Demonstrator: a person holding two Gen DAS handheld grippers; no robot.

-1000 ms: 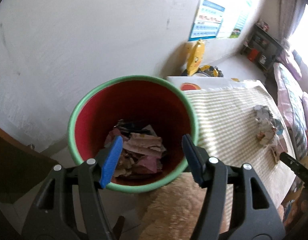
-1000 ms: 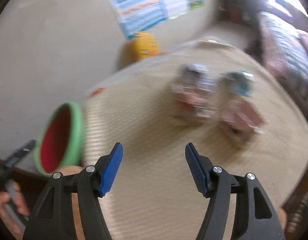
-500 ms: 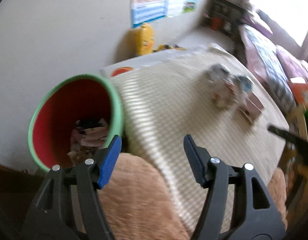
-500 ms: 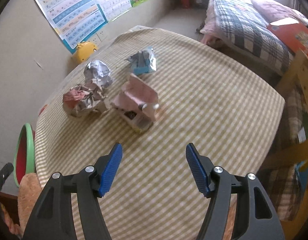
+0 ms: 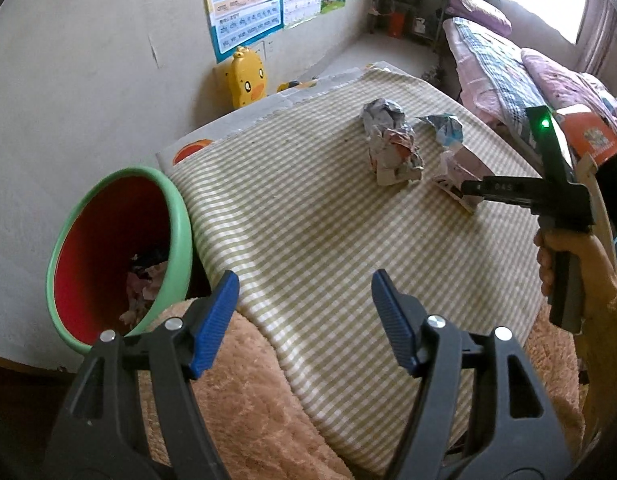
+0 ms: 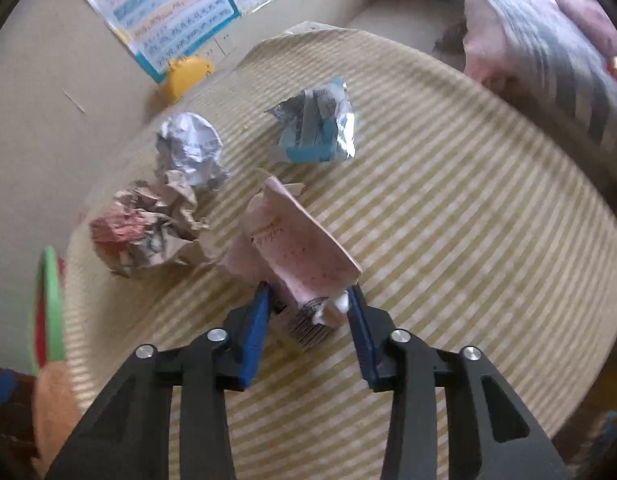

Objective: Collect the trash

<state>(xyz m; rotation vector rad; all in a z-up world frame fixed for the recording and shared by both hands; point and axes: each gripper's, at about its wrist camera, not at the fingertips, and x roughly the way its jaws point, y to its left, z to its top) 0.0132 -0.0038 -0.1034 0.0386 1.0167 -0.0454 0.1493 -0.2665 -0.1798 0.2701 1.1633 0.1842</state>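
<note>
Your right gripper (image 6: pixel 308 308) straddles the pink carton (image 6: pixel 296 256), not yet clamped (left gripper (image 5: pixel 304 312) idles, spread), ready to bin (image 5: pixel 120 252) it.

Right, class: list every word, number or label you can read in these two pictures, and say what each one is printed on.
"045", roughly: small pale digits on the black bar of the right gripper, left wrist view.
Wall posters: rows of characters, too small to read.
Pink carton: print and a barcode, too blurred to read.
Blue and silver wrapper: nothing legible.
</note>
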